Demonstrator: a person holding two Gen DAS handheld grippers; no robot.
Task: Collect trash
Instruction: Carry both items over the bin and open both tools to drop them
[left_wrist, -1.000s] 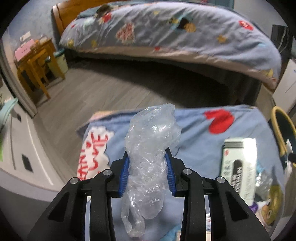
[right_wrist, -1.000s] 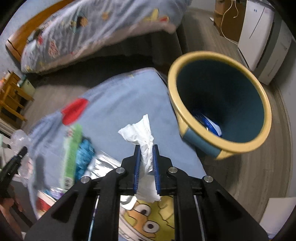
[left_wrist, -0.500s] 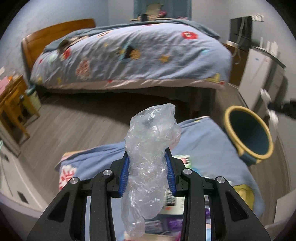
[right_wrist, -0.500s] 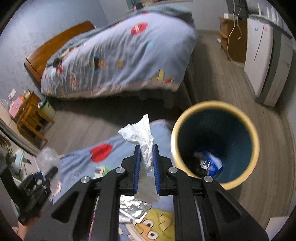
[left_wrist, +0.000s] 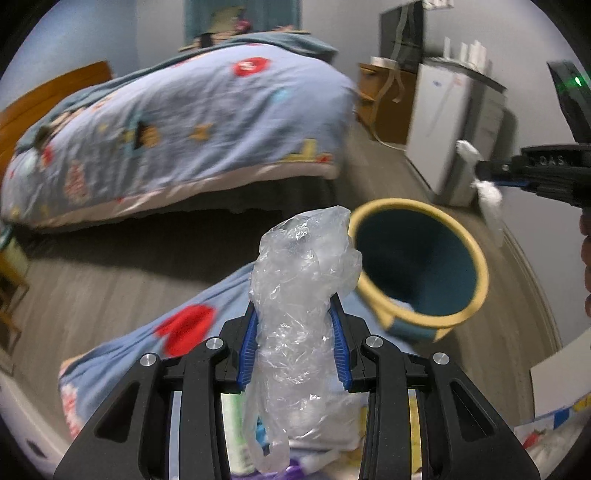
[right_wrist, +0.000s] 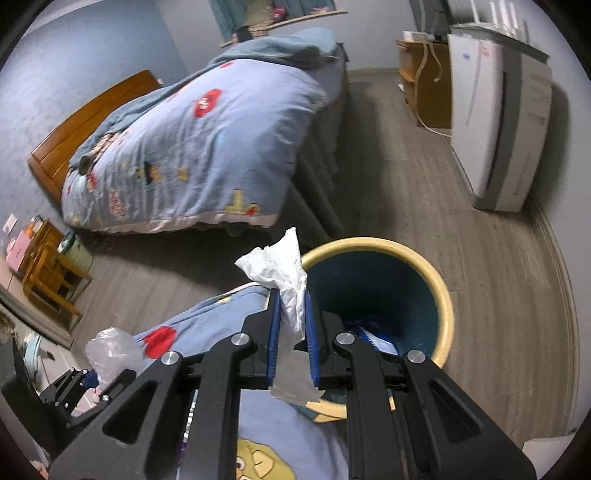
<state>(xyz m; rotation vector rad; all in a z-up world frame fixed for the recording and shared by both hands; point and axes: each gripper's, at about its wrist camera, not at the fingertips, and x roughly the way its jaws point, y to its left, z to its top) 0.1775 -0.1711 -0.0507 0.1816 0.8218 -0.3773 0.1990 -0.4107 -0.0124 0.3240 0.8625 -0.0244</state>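
Gripping crumpled plastic (left_wrist: 299, 295), left tongs (left_wrist: 294, 343); right tongs (right_wrist: 291, 332) pinching tissue (right_wrist: 284, 273) beside bin (right_wrist: 439, 295).

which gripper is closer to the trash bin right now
Right. The right gripper, shut on the tissue, sits at the rim of the trash bin. The left gripper, shut on the plastic bag, is back over the blanket.
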